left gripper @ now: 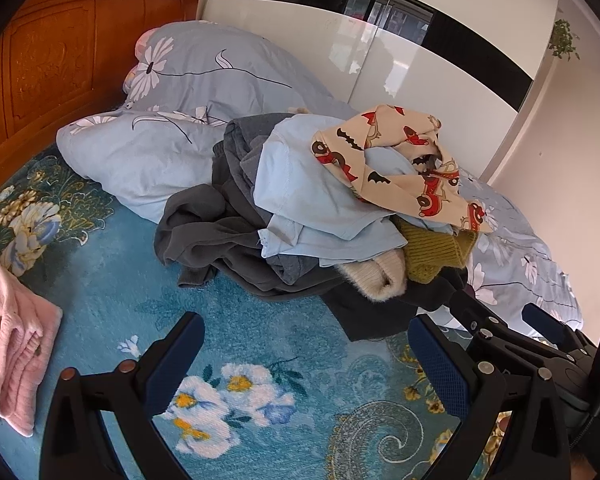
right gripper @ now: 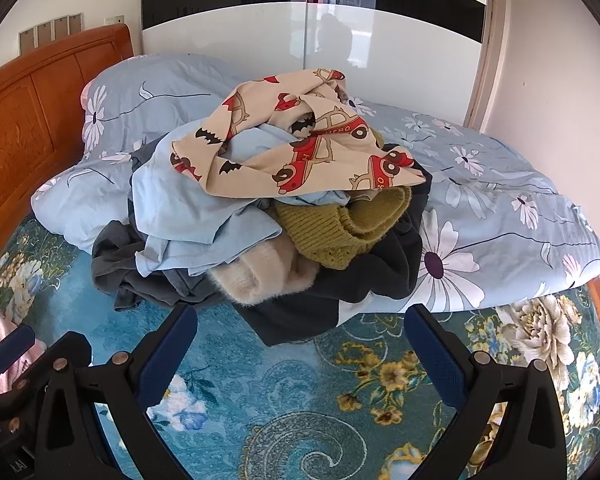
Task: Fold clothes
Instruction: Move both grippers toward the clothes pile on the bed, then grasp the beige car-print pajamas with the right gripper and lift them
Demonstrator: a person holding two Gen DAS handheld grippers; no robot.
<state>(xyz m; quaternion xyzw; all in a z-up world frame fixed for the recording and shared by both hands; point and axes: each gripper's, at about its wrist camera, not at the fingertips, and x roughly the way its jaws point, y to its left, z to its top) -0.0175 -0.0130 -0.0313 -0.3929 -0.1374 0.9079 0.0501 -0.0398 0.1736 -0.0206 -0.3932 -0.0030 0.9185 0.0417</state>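
Observation:
A heap of unfolded clothes lies on the bed. On top is a cream garment with red cars and bats (left gripper: 404, 168) (right gripper: 300, 144). Under it are a light blue garment (left gripper: 312, 196) (right gripper: 188, 208), an olive knit (left gripper: 436, 252) (right gripper: 340, 232), a cream fuzzy knit (left gripper: 376, 276) (right gripper: 256, 276) and dark grey clothes (left gripper: 216, 232) (right gripper: 116, 264). My left gripper (left gripper: 304, 344) is open and empty, just short of the heap. My right gripper (right gripper: 300, 336) is open and empty, also just short of it. A pink garment (left gripper: 12, 352) lies at the left.
The bed has a teal floral blanket (left gripper: 260, 360) (right gripper: 292, 392). A blue flowered quilt (left gripper: 204, 80) (right gripper: 500, 200) is bunched behind and right of the heap. An orange wooden headboard (left gripper: 48, 60) stands at the left, a glossy wardrobe (right gripper: 340, 32) behind.

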